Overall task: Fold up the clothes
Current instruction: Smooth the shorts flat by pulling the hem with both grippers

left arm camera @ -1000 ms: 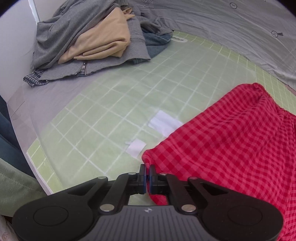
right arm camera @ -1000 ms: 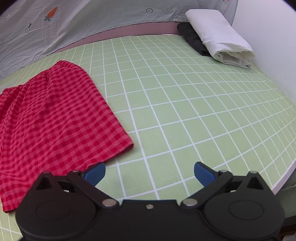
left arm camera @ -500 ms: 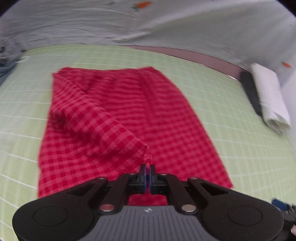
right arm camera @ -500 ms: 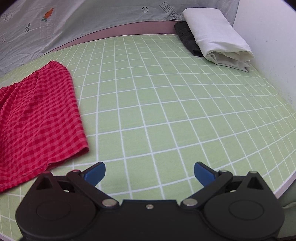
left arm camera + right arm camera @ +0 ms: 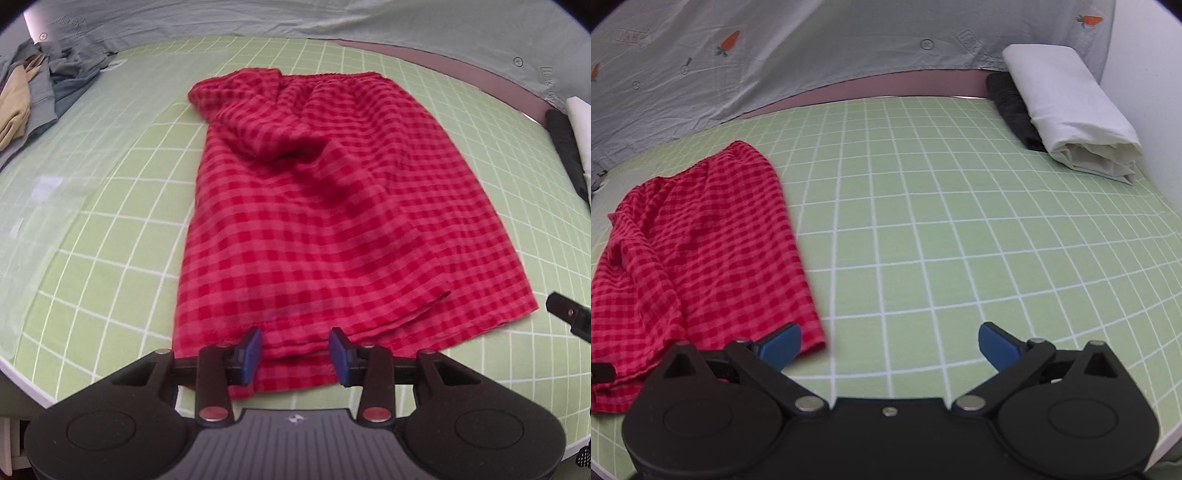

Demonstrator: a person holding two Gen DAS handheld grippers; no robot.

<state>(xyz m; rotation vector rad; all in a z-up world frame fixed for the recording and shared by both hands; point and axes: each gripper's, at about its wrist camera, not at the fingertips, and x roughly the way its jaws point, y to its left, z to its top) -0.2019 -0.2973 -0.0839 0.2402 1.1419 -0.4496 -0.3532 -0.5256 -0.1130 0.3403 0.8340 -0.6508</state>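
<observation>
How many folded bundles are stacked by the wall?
2: a white bundle at the mat's far right corner by the wall, and a black one tucked against its left side. Others could lie beneath or behind them.

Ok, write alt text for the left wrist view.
An open left hand-held gripper hovers at the near hem of red checked shorts folded lengthwise on a green grid mat. A pile of unfolded clothes sits far left.
</observation>
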